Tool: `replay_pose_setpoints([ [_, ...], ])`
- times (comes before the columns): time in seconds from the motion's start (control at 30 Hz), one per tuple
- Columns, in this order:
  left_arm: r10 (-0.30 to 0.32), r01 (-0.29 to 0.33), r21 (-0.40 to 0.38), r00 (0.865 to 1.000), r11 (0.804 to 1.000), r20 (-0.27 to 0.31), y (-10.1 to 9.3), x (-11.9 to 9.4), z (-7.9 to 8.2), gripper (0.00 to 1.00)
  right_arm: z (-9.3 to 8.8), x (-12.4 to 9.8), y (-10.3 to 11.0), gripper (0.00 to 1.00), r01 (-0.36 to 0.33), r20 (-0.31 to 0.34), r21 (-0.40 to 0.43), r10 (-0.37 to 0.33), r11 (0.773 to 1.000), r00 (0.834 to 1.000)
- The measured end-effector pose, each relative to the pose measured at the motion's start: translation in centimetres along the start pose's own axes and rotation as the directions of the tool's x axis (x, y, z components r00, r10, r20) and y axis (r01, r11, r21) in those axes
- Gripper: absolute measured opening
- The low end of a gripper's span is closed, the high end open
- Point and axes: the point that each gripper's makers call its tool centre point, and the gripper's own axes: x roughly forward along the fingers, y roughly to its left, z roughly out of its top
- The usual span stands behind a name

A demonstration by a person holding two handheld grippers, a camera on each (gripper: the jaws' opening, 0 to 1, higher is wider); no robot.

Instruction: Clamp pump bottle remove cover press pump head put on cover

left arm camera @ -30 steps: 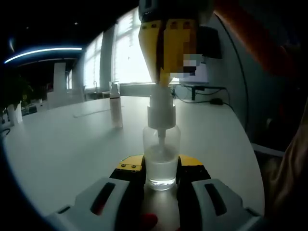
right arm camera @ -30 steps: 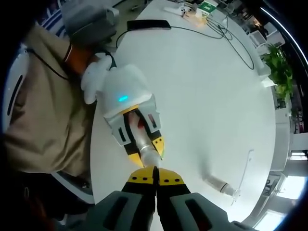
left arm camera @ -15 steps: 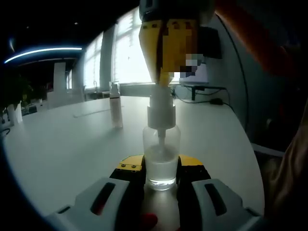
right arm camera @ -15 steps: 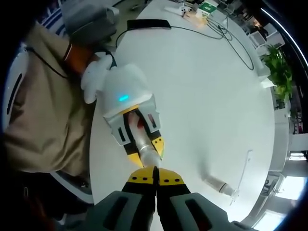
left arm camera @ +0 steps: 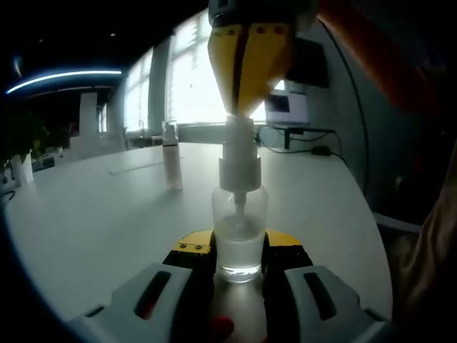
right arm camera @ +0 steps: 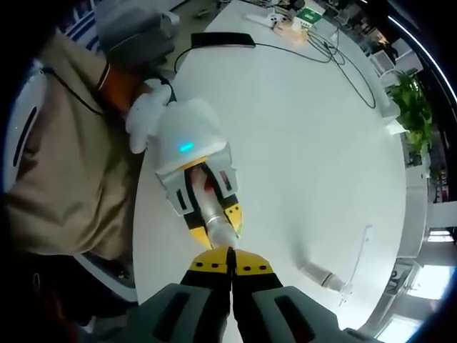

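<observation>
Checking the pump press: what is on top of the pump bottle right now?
The right gripper, jaws together, points down onto the pump head of the pump bottle. The yellow tips hide the pump head's top, so contact can't be confirmed.

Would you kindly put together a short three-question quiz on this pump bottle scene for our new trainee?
1. True or false: the left gripper is shut on the pump bottle.
2. The right gripper meets the pump head from: A) above, B) the side, C) below.
3. Fill in: the removed cover stands on the ____.

Key: 1 true; 2 A; 3 table.
</observation>
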Motion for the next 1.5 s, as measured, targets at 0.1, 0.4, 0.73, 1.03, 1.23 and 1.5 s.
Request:
replay_pose_setpoints([
  [0.1,0.0,0.0,-0.001,1.0,1.0,0.0,0.2,0.0,0.0,0.15,-0.1,-0.1,0.0,0.0,0.013,0.014,-0.001,-0.013,1.0,1.0],
  [0.4,0.002,-0.002,0.0,1.0,1.0,0.0,-0.1,0.0,0.0,0.16,-0.2,-0.2,-0.1,0.0,0.038,0.052,0.004,-0.038,0.999,0.998],
  [0.73,0.007,-0.007,-0.003,1.0,1.0,0.0,0.2,0.0,-0.1,0.16,-0.4,-0.5,0.0,0.0,0.06,0.099,0.01,-0.06,0.998,0.993],
  [1.03,0.009,-0.009,-0.004,1.0,1.0,0.0,0.2,-0.1,-0.1,0.15,-0.7,-2.1,-0.8,0.0,0.112,0.185,0.04,-0.118,0.993,0.976],
  [1.23,0.01,-0.01,-0.004,1.0,1.0,0.0,0.2,-0.1,-0.1,0.15,-1.0,-2.2,-0.6,0.0,0.131,0.242,0.067,-0.144,0.989,0.96],
  [1.5,0.01,-0.01,-0.003,1.0,1.0,0.0,0.2,0.0,0.0,0.16,-1.6,-2.3,-0.2,0.0,0.157,0.318,0.139,-0.194,0.978,0.928],
])
